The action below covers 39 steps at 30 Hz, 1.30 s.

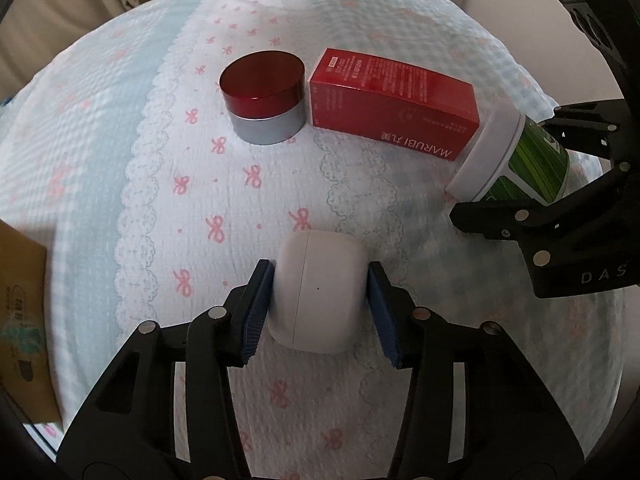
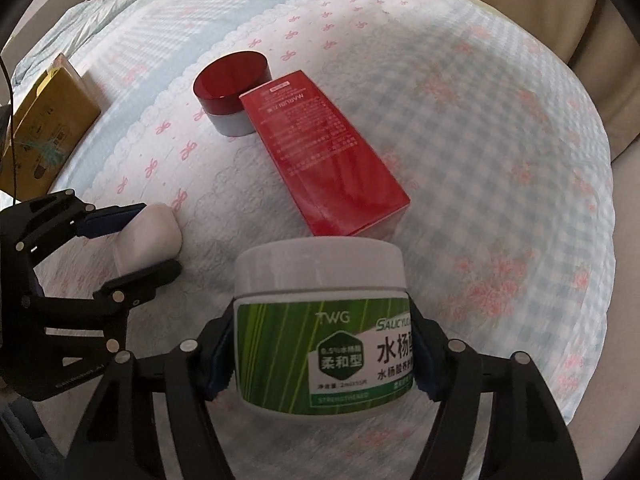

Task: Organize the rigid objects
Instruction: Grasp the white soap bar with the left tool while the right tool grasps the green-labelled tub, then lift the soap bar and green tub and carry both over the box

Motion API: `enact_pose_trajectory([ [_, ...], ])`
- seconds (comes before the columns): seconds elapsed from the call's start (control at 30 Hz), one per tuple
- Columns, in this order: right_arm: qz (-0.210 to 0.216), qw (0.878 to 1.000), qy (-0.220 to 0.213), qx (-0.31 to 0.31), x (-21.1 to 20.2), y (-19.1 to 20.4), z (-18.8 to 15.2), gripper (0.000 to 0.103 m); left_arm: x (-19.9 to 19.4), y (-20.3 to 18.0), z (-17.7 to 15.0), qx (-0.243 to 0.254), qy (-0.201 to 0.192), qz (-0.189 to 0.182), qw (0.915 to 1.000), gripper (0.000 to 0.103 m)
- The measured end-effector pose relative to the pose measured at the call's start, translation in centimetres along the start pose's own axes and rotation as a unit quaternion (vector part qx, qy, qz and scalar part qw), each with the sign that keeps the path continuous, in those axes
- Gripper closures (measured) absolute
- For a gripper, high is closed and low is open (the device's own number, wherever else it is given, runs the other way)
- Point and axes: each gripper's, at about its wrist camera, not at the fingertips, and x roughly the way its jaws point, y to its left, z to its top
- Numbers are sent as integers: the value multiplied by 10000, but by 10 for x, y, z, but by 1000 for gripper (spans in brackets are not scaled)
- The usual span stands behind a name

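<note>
Earbud case (image 1: 317, 295) gripped, green jar (image 2: 322, 330) likewise.

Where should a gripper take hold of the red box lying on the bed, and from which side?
Grip the red box across its two long side faces near mid-length, coming from above. It lies flat, and the red-lidded jar crowds its far end.

Left gripper (image 1: 320, 304): black plastic frame, triangular cutouts, round silver screws, ribbed blue pads (image 1: 256, 316) on both fingers. Right gripper (image 2: 320, 354): same black frame, silver screws, blue pads (image 2: 218, 360). White lettering "DAS" on the right gripper's side, partly cut off.
</note>
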Motion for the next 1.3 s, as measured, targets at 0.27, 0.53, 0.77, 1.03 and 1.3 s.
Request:
enact_pose_trajectory([
  [0.27, -119, 9995, -117, 280, -9, 6, -8, 36, -12, 4, 2, -29, -139, -39, 9999, 60],
  [0.53, -249, 9943, -358, 969, -36, 3, -13, 36, -42, 18, 6, -200, -389, -9, 9990, 60],
  [0.77, -439, 9820, -875, 1612, -102, 13, -1, 36, -113, 41, 20, -417, -781, -52, 9961, 60],
  [1.03, -615, 9667, -1396, 2056, -225, 59, 22, 36, -247, 81, 46, -610, -1362, -19, 9888, 60],
  [1.3, -748, 9623, -1779, 1919, -318, 136, 56, 36, -352, 139, 52, -631, -1619, 69, 9848, 60],
])
